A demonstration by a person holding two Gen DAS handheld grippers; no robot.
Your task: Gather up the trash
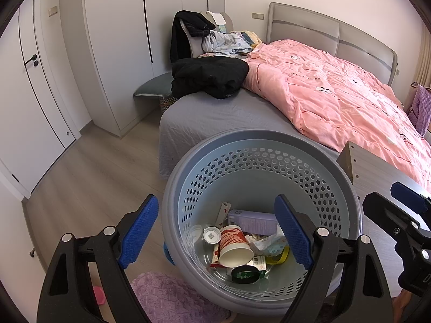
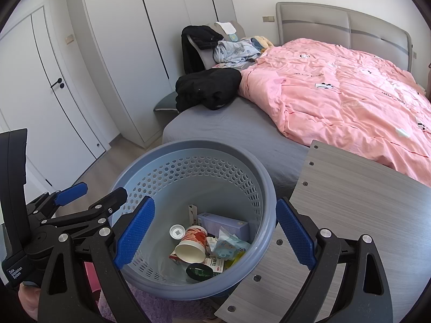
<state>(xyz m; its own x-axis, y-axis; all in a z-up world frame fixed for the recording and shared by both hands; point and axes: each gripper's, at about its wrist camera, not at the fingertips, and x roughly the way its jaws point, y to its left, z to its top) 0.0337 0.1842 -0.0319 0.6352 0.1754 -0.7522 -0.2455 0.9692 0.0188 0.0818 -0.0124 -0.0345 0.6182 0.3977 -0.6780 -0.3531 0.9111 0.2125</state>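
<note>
Pale wood-look floor (image 1: 89, 177) runs left of the left hand-held gripper (image 1: 215, 228), whose blue pads stand wide apart on nothing, while straight ahead and below sits the grey-blue perforated basket (image 1: 269, 137) with the trash (image 1: 237, 245), a paper cup, boxes and wrappers, on its bottom; beyond it is a bed (image 1: 215, 113) with a pink duvet (image 1: 336, 94). From the right wrist, the right hand-held gripper (image 2: 215, 231) also gapes empty over the same basket (image 2: 188, 145), a grey woodgrain tabletop (image 2: 363, 202) under its right finger, white wardrobes (image 2: 121, 53) far ahead to the left.
</note>
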